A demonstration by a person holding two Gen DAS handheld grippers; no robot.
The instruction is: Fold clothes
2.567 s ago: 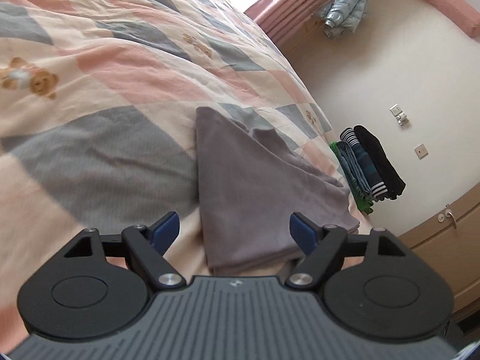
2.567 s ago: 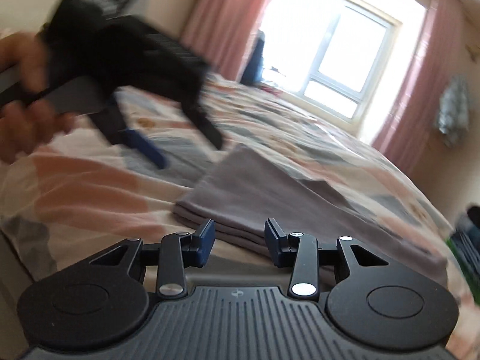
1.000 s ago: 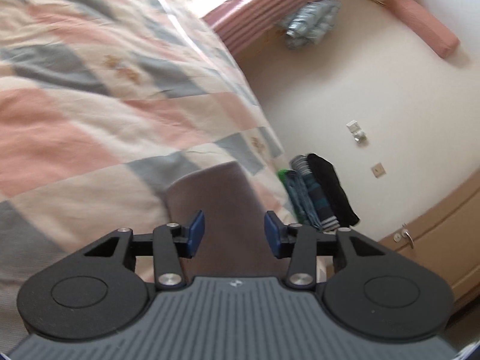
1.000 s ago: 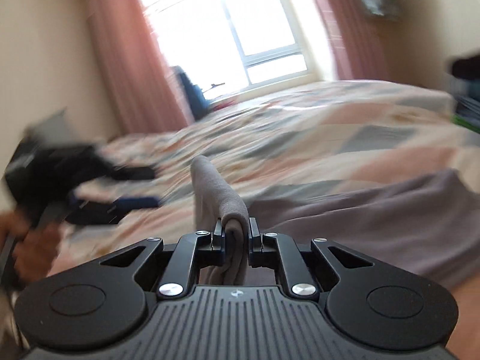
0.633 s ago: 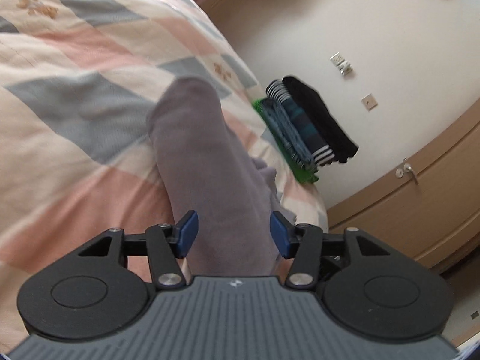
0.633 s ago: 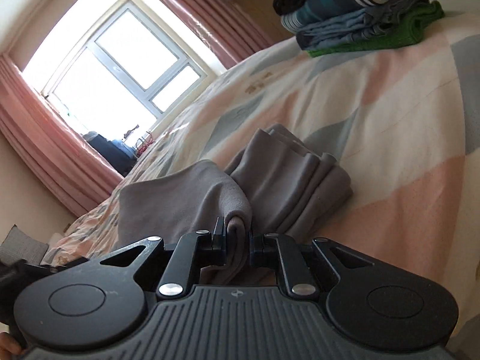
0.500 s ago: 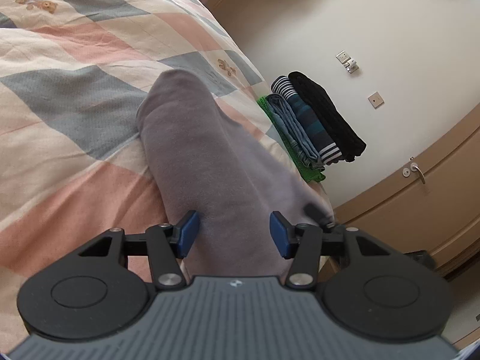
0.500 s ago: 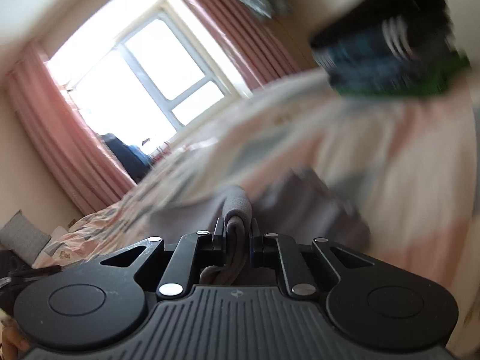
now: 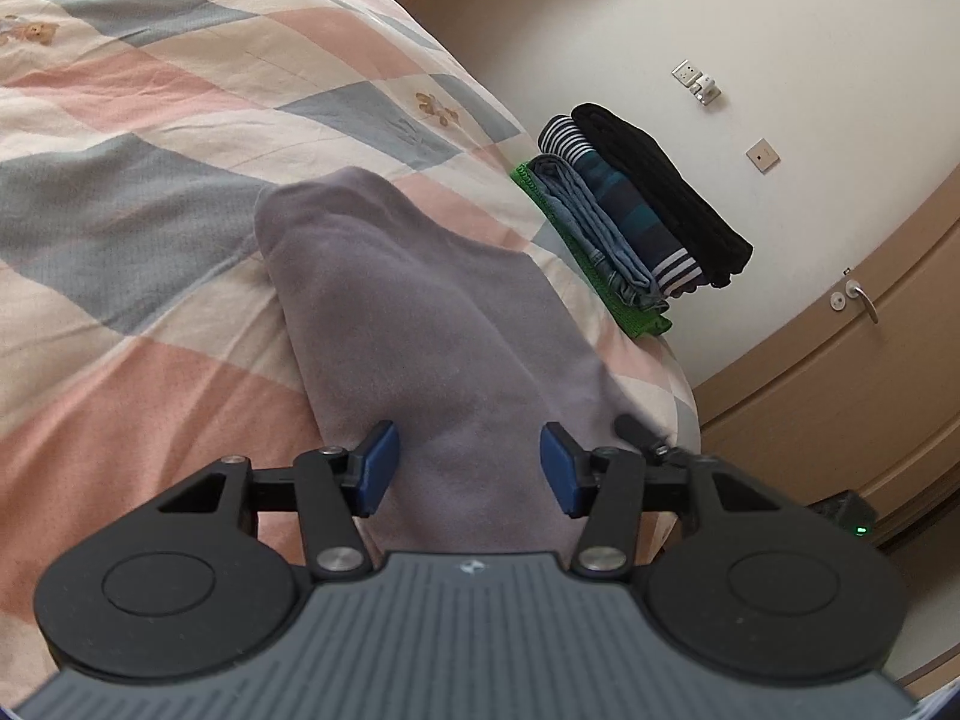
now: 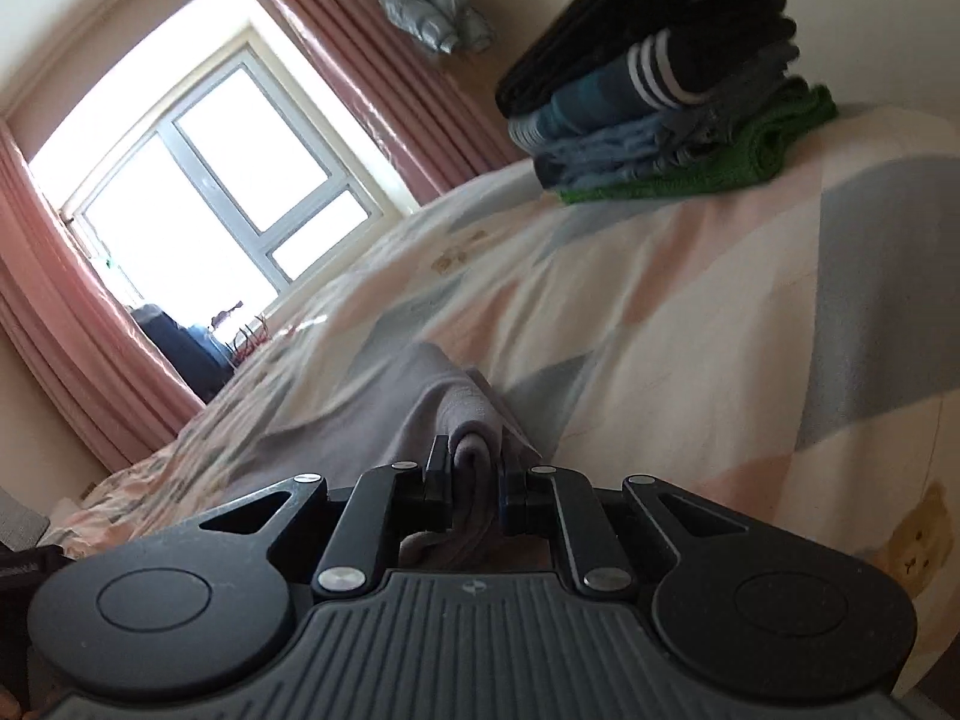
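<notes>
Checked bedding (image 9: 150,138) in pink, grey and cream, printed with small teddy bears, covers the bed beneath my grippers. No writing is readable anywhere. On it lies the grey garment (image 9: 420,324), soft and plain, folded into a long band. My right gripper (image 10: 471,471) is clamped on one bunched fold. My left gripper (image 9: 465,468) hovers over it, jaws wide, holding nothing. Beyond sits a stack of folded clothes (image 9: 630,210).
</notes>
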